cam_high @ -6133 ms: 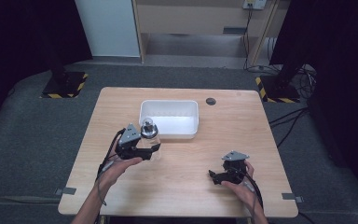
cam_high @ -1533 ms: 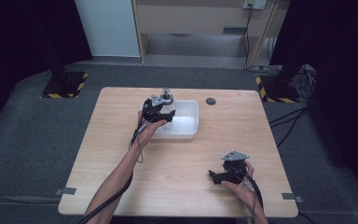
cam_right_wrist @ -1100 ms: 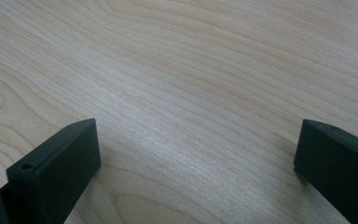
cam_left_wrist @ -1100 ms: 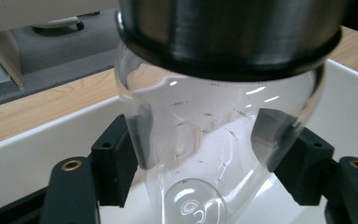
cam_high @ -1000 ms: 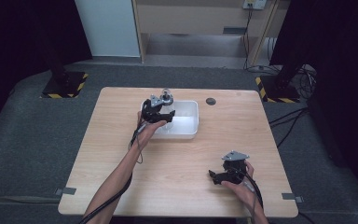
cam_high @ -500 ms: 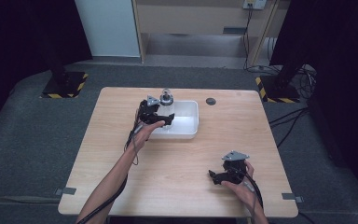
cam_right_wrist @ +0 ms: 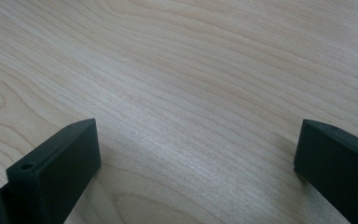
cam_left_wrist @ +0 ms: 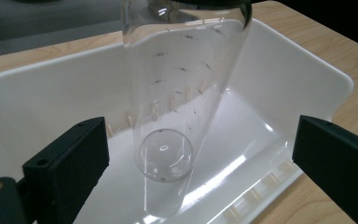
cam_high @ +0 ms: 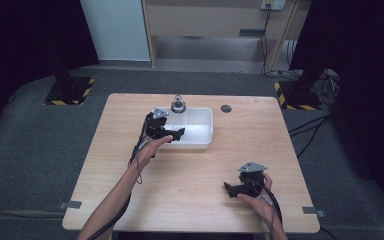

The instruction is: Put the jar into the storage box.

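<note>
the left claw (cam_high: 176, 134) has just let go: its jaws have been opening within the last moment and now stand wide apart, with the jar (cam_left_wrist: 182, 88) between them but touched by neither. a second ago the claw was at the tray's back left corner with the jar in its grip; now it sits a little nearer the person, at the tray's (cam_high: 207, 131) near left edge, while the jar (cam_high: 178, 106) stays in the tray's back left corner. in the left claw view the clear jar leans, its round base on the white tray (cam_left_wrist: 303, 79) floor and its dark-capped top tipped over the back wall. by that reading the placing is done, and the hand only has to draw clear without knocking the tilted jar.

the right claw (cam_high: 236, 189) rests on the worktop (cam_high: 190, 190) near the front right, jaws apart and empty, as it was before.

faint small dark marks run along the jar's wall; they are too small to read. no brand or label shows.
</note>
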{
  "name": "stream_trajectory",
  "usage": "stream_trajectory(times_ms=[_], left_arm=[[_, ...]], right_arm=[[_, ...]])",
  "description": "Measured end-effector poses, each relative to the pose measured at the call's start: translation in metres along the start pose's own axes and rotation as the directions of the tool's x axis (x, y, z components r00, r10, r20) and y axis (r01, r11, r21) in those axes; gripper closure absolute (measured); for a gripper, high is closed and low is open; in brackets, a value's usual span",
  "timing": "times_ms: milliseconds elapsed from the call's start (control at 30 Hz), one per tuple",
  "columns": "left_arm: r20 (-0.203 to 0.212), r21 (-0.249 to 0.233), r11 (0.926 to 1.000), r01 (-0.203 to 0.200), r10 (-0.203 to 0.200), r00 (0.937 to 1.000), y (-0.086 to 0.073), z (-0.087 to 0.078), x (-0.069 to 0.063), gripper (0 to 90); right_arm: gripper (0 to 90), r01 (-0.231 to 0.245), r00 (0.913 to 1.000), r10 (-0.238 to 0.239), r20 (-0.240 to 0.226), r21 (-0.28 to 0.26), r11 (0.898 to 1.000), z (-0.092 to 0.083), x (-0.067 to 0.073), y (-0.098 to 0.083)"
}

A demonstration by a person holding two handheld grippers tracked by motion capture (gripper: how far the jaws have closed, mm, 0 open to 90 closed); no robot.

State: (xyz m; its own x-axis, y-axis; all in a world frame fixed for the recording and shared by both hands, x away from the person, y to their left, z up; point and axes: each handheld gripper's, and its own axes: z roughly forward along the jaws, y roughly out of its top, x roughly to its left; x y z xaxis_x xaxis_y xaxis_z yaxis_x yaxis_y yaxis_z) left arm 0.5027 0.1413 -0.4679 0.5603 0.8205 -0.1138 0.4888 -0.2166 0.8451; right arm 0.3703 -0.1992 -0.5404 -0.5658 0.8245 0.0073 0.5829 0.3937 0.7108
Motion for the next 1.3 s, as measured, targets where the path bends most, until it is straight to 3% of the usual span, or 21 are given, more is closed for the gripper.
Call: stream_trajectory(times_ms=[733, 1300], left_arm=[[0.044, -0.033, 0.9989, -0.033, 0.034, 0.9984, -0.013, -0.029, -0.016, 2.4], [0.067, -0.057, 0.9968, -0.056, 0.06, 0.996, -0.034, -0.049, -0.023, 2.8]], right_arm=[[0.3, 0.001, 1.0, -0.001, 0.0, 0.0, 1.0, 0.0, 0.0, 0.0], [0.3, 0.001, 1.0, -0.001, 0.0, 0.0, 1.0, 0.0, 0.0, 0.0]])
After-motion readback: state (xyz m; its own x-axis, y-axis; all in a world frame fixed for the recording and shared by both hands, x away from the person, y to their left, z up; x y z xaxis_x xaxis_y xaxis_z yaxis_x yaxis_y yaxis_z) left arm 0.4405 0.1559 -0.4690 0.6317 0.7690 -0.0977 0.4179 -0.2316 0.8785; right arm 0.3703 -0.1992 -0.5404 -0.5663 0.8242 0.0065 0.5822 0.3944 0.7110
